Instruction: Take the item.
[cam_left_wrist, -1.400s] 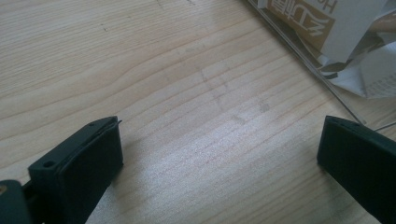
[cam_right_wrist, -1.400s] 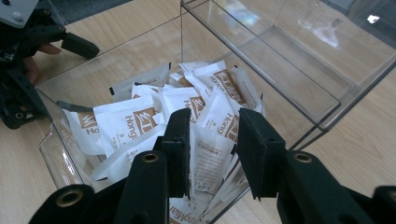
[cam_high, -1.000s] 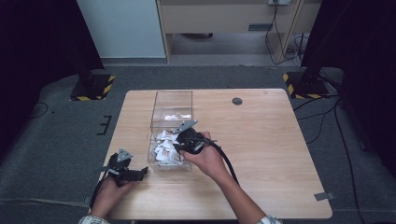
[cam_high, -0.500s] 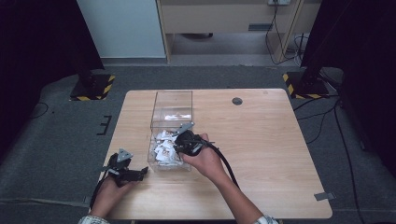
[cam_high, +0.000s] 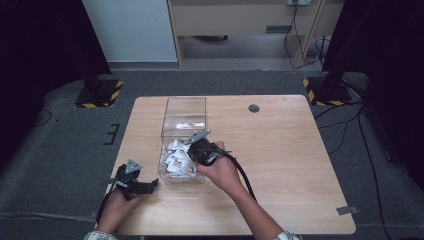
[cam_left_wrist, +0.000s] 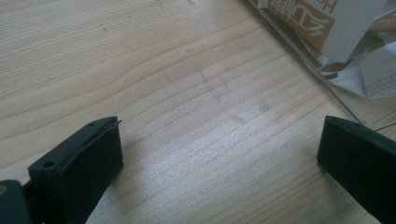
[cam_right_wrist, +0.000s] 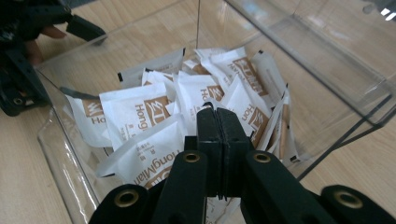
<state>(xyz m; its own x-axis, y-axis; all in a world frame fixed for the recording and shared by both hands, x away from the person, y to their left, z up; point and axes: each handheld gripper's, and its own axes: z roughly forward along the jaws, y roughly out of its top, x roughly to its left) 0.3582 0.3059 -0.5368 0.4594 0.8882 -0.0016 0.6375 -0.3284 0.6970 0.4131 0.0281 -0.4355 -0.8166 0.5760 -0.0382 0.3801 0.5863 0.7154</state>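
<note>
My right claw (cam_right_wrist: 217, 112): jaws pressed together, empty, over sachets (cam_right_wrist: 140, 112) | sachets: a dozen or more, heaped in 1 clear box (cam_high: 184, 107) | my left claw (cam_left_wrist: 219, 154): wide, on worktop (cam_high: 280, 150) beside box

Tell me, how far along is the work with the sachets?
Done: nothing visible; the sachets all lie in the clear box, none on the table. In hand: right tongs shut over the pile, grip unclear; left tongs open beside it. Left: probably moving sachets out.
</note>
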